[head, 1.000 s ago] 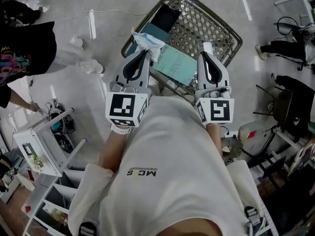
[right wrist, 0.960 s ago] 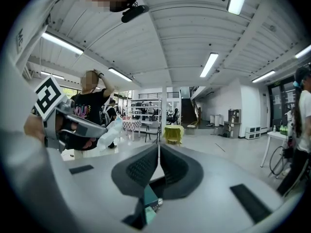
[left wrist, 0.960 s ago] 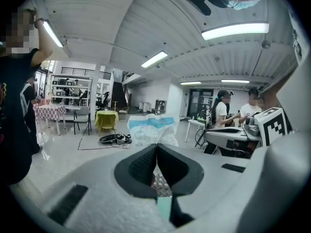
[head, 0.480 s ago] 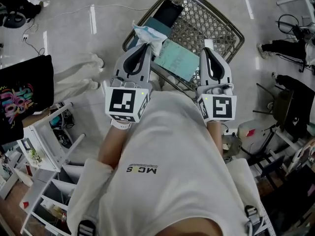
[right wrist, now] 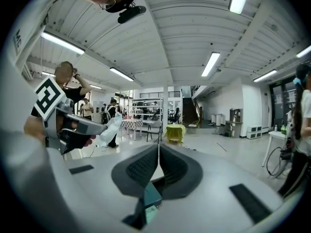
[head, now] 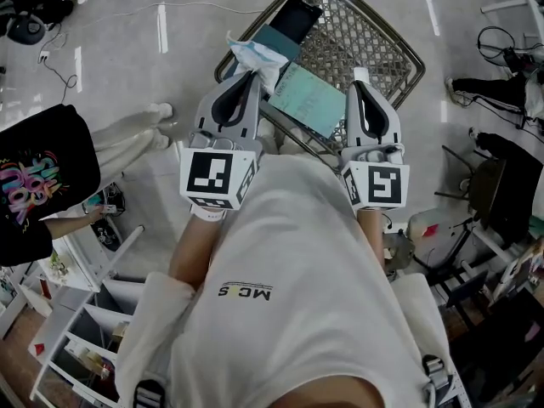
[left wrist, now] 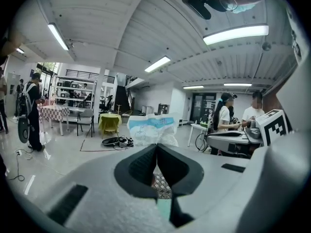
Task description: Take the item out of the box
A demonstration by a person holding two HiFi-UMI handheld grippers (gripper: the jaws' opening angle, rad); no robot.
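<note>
While almost nothing is shifting over the last second, the wire basket (head: 374, 45) is sitting below you with the teal box (head: 308, 102) resting open on it. The bystander in the black shirt (head: 34, 189) is drifting down the left side. The white-and-blue packet (head: 252, 58) is staying up out of the box, by its left side, with your left gripper (left wrist: 156, 147) pinching its lower edge. Your right gripper (right wrist: 158, 150) is keeping its fingers (right wrist: 141, 169) closed, nothing clearly between them. Judging by that, the extraction is looking done; only setting the packet down is remaining.
</note>
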